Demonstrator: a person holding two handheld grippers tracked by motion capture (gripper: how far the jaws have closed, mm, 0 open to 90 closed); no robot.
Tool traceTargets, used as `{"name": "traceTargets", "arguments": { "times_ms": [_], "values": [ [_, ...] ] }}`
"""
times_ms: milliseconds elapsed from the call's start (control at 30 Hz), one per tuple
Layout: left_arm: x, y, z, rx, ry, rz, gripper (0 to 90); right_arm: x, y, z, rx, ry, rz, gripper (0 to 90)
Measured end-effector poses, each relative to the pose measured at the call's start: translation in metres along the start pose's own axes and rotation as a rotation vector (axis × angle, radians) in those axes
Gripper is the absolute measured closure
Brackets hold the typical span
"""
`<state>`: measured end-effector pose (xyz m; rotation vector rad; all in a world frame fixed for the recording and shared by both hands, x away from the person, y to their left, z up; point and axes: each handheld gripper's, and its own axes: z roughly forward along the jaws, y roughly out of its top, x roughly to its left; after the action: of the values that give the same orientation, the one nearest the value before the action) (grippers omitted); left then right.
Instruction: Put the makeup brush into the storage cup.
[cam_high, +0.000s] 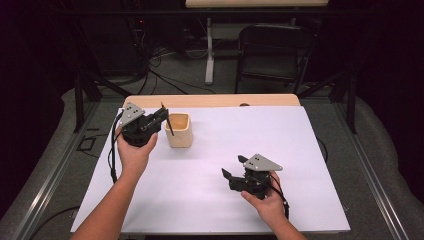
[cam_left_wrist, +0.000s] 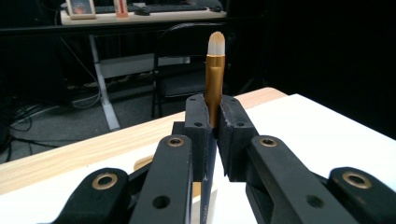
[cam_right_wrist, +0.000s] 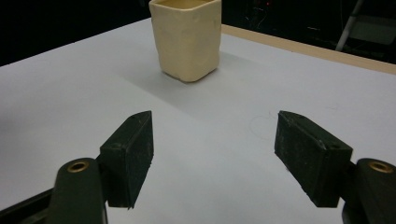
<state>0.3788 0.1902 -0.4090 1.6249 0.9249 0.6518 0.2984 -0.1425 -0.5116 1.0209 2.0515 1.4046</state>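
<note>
Left tool (cam_high: 161, 116) clenches a gold-handled makeup brush (cam_left_wrist: 215, 74), its long axis tilted, lower end over the cream square cup (cam_high: 179, 130) just beside; right tool (cam_high: 233, 166) released, well apart.

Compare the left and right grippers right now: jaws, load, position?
The left gripper is shut on a gold-handled brush; the right gripper is open and empty. The left gripper sits beside the cream cup, with the brush's lower end at the cup's rim; the right gripper stands well apart, nearer the person. Shared: both are hand-held over the white sheet with black jaws and a grey plate on top.
</note>
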Motion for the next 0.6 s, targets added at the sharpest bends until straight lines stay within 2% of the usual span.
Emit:
{"name": "traceTargets", "arguments": {
  "times_ms": [400,600],
  "values": [
    [0.017,0.002,0.004,-0.009,0.032,-0.049,82.6,-0.001,0.000,-0.001,-0.004,-0.001,-0.002,28.0],
    [0.020,0.005,0.004,-0.014,0.041,-0.047,82.6,0.000,0.000,0.000,-0.002,-0.001,-0.001,28.0]
  ]
}}
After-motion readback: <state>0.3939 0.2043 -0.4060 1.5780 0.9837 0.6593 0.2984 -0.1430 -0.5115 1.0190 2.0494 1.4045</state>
